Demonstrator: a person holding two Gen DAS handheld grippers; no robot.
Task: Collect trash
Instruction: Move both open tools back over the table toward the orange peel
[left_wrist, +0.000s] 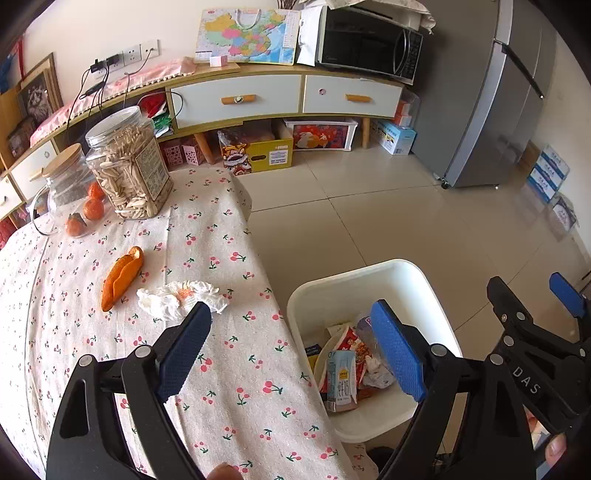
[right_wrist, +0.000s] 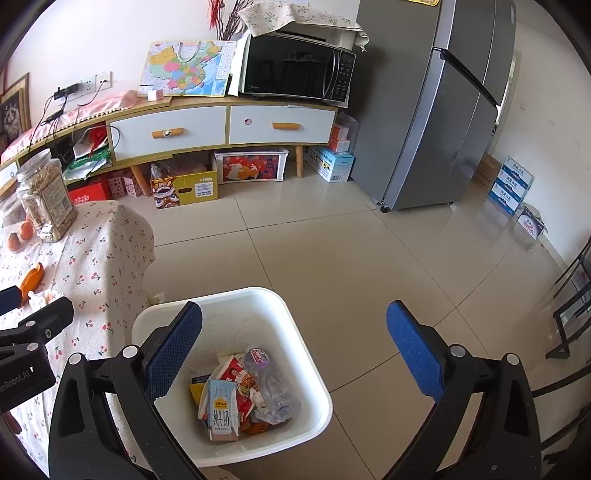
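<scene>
Two scraps remained on the cherry-print tablecloth (left_wrist: 229, 369) near its bin-side edge: a curled orange peel (left_wrist: 122, 280) and a crumpled white tissue (left_wrist: 177, 299). The smooth white plastic bin (right_wrist: 295, 373) already held a milk carton (right_wrist: 221, 413), wrappers and a crushed clear bottle (right_wrist: 273, 391). The left gripper (left_wrist: 291, 347) and right gripper (right_wrist: 295, 354) both gaped empty.

Bright daylight, sharp focus, fisheye-bent edges, dark corners.

A cream tablecloth (left_wrist: 229, 369) printed with small red cherries covers the table on the left. On it lie bright orange peel (left_wrist: 122, 280) and a crumpled white tissue (left_wrist: 177, 301). The near plastic bin (right_wrist: 295, 325) is plain white, and both grippers' ribbed pads (right_wrist: 413, 354) are blue.
</scene>
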